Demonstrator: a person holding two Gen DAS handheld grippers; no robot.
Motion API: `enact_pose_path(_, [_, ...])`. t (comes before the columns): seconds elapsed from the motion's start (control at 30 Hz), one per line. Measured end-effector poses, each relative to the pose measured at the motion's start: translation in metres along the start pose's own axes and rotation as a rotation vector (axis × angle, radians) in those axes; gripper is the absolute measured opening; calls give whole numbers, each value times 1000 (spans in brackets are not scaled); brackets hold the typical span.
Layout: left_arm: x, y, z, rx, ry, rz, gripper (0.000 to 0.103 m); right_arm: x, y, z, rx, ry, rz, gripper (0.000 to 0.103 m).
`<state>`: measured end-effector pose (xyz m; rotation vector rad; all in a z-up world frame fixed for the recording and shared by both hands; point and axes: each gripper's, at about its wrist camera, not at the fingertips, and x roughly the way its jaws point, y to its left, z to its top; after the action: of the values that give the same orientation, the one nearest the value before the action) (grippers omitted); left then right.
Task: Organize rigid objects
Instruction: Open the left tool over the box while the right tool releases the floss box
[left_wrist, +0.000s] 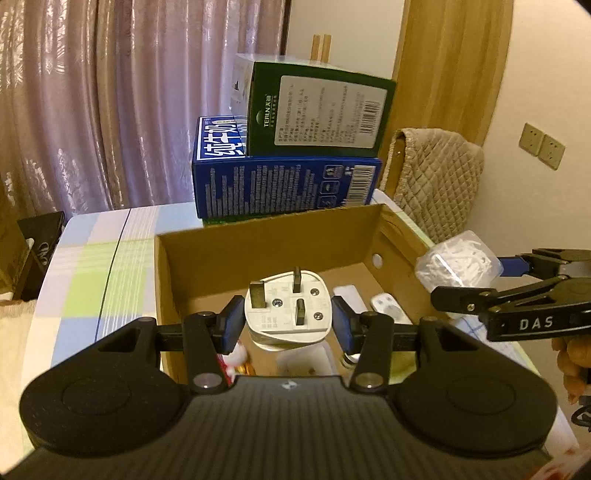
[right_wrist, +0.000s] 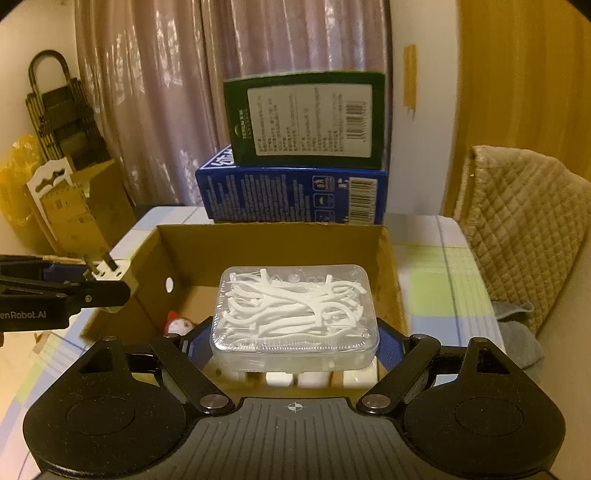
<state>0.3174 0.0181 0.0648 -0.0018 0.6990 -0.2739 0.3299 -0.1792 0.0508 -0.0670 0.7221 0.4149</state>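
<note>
Gripping a white plug adapter (left_wrist: 286, 314) at frame centre, the left gripper (left_wrist: 286, 323) is poising it over the cardboard box (left_wrist: 258, 254), seemingly for sorting. The right gripper (right_wrist: 295, 341) is clamping a clear floss-pick case (right_wrist: 295, 314); only its view is showing stacked cartons' (right_wrist: 295, 192) full fronts.

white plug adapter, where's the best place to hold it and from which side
Grip the white plug adapter across its two smooth opposite sides, coming from behind the body with the pins facing away. The pinned face is cluttered with three prongs, while the flanks give the pads flat contact. The left tongs hold it this way over the cardboard box.
</note>
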Motion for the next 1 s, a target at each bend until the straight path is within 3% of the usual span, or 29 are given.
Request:
enact_pose_path(0.37, [64, 17, 12, 6, 83, 16, 45, 74, -12, 10, 15, 107, -8, 83])
enact_pose_path(1.0, [104, 21, 12, 25, 128, 28, 45, 109, -15, 16, 14, 161, -20, 83])
